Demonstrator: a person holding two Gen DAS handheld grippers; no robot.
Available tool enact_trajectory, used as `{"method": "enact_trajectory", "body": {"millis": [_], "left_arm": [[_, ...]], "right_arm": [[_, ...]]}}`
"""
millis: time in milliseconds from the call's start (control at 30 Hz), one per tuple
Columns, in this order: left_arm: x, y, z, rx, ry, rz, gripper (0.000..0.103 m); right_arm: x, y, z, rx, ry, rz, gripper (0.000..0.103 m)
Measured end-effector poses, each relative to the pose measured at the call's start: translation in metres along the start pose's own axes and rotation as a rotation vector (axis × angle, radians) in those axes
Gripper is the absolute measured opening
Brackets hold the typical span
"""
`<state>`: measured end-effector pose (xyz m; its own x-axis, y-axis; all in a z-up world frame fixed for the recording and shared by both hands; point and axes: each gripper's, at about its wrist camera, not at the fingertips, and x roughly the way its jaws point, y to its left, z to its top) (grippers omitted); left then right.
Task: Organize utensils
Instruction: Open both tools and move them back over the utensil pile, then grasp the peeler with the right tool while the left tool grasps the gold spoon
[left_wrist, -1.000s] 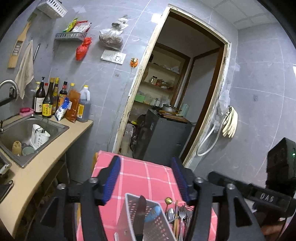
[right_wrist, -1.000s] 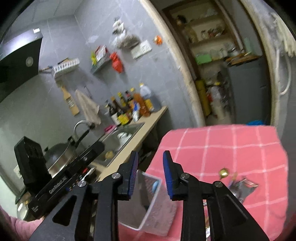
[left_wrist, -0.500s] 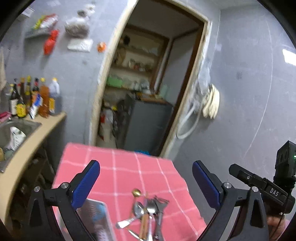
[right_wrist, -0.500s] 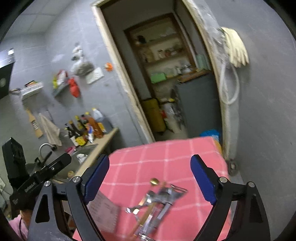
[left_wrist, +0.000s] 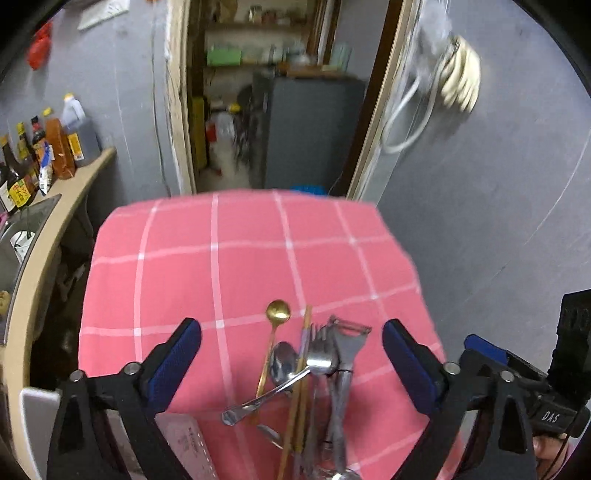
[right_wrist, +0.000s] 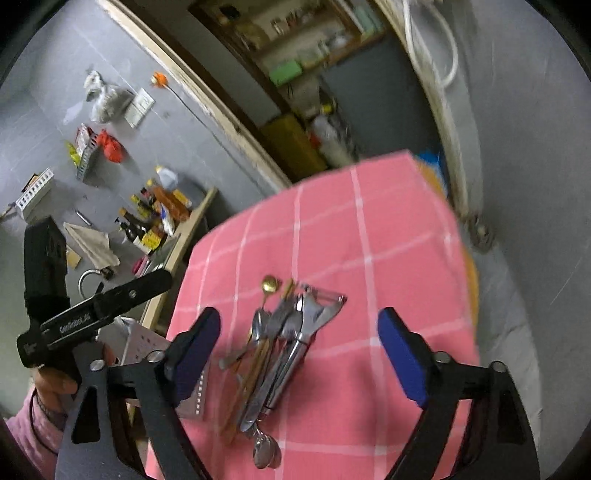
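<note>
On pink checked bench cloth (left_wrist: 229, 266): loose pile of steel spoons, forks, wooden chopsticks and a peeler (left_wrist: 314, 373), small gold spoon (left_wrist: 277, 311) at far edge. White perforated plastic holder (right_wrist: 147, 343) just left of pile. Left tool (left_wrist: 291, 363) and right tool (right_wrist: 299, 350) above pile, jaws just narrowed slightly, wide apart, gripping nothing.

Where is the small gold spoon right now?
The gold spoon lies on the pink checked tablecloth at the far left edge of the utensil pile, bowl pointing away, just left of the wooden chopsticks; it also shows in the right wrist view.
</note>
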<state>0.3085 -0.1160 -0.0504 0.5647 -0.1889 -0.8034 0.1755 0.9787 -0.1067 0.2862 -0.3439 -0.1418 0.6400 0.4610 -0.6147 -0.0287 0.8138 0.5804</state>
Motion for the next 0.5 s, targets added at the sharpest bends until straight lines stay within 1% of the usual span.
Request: {"method": "enact_trajectory", "body": {"millis": [33, 67, 133, 200, 233, 267, 333, 433, 500], "left_arm": [[0.009, -0.001, 0.002, 0.004, 0.025, 0.009, 0.087], [0.02, -0.002, 0.004, 0.003, 0.059, 0.018, 0.084], [0.036, -0.001, 0.005, -0.017, 0.104, 0.021, 0.074], [0.055, 0.0, 0.004, -0.055, 0.154, 0.014, 0.067], [0.064, 0.001, 0.003, -0.069, 0.173, 0.016, 0.065], [0.072, 0.002, 0.001, -0.082, 0.192, 0.019, 0.063], [0.091, 0.005, -0.003, -0.11, 0.24, 0.031, 0.052], [0.11, 0.012, -0.009, -0.149, 0.281, 0.044, 0.049], [0.121, 0.017, -0.012, -0.175, 0.303, 0.046, 0.046]], "right_arm": [[0.009, -0.004, -0.002, 0.007, 0.018, 0.001, 0.068], [0.019, -0.008, -0.003, 0.017, 0.037, -0.001, 0.067], [0.04, -0.015, -0.006, 0.042, 0.082, 0.002, 0.054], [0.06, -0.02, -0.008, 0.059, 0.128, 0.0, 0.05], [0.067, -0.022, -0.01, 0.063, 0.144, 0.003, 0.047], [0.076, -0.023, -0.011, 0.072, 0.164, 0.009, 0.045], [0.091, -0.024, -0.014, 0.085, 0.204, 0.021, 0.041], [0.106, -0.024, -0.02, 0.096, 0.239, 0.013, 0.04], [0.108, -0.026, -0.021, 0.104, 0.24, 0.016, 0.04]]}}
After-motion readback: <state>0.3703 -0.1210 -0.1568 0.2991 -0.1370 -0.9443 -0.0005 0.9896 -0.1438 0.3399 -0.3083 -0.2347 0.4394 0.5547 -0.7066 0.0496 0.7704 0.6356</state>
